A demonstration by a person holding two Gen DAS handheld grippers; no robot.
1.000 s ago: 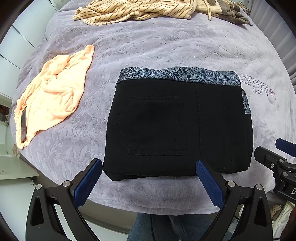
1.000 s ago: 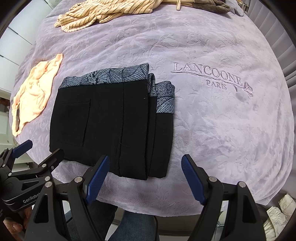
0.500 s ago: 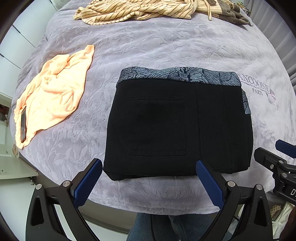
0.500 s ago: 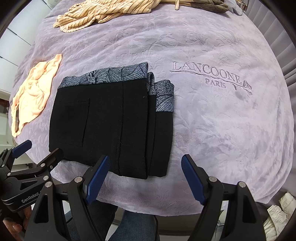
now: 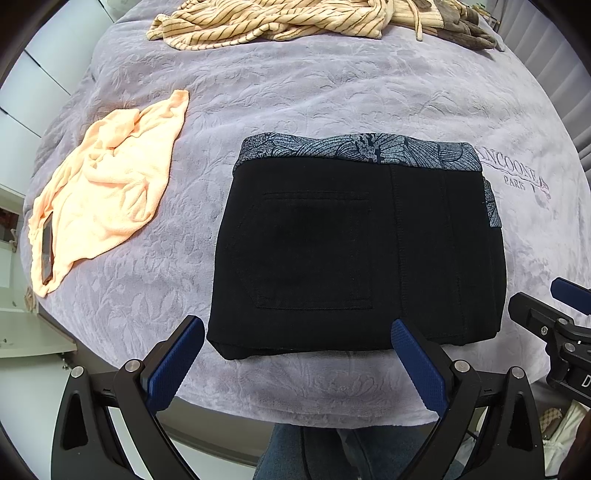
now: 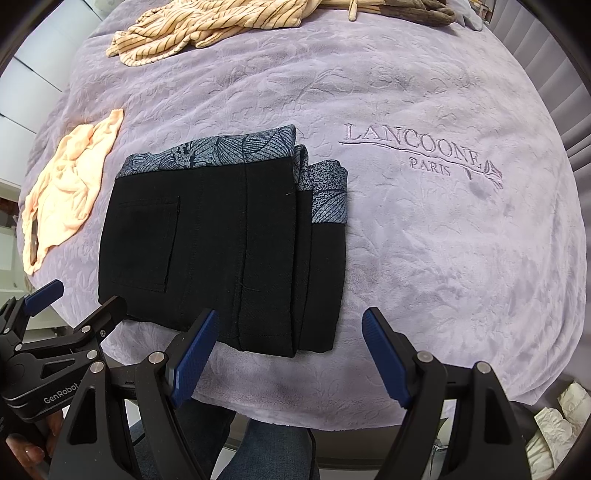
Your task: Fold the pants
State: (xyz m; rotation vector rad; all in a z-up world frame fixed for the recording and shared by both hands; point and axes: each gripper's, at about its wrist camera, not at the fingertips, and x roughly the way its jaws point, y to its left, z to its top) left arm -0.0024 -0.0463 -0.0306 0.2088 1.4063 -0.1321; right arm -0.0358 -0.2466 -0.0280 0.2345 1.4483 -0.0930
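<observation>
**Pants lie folded just ahead of both spread grippers**

While both tools hang above the near edge of the bed, neither one grips anything. Seen from its own camera, the left gripper [image 5: 295, 363] has its blue pads [image 5: 175, 363] spread wide with only blanket between them, and the right gripper [image 6: 288, 360] stands just as wide and just as empty.

Directly ahead of both lie the black pants [image 5: 354, 251], already folded into a compact, roughly rectangular stack on the lilac blanket [image 5: 332, 85]. Their patterned waistband [image 5: 358, 151] faces away from the person, and the stack's long side runs left to right, parallel to the bed's near edge. The left gripper sits square over the stack's near edge, close to the back pocket [image 5: 314, 251]; the right gripper is offset toward the stack's right-hand end, where the layered folds [image 6: 317, 258] stick out a little.

By my reading, the folding looks essentially done, so any coming move would be a small tidy of those right-hand layers, which the right gripper is nearer to.

Further out, a peach garment [image 5: 107, 184] lies to the left and striped clothing [image 5: 273, 18] rests at the far edge.
</observation>
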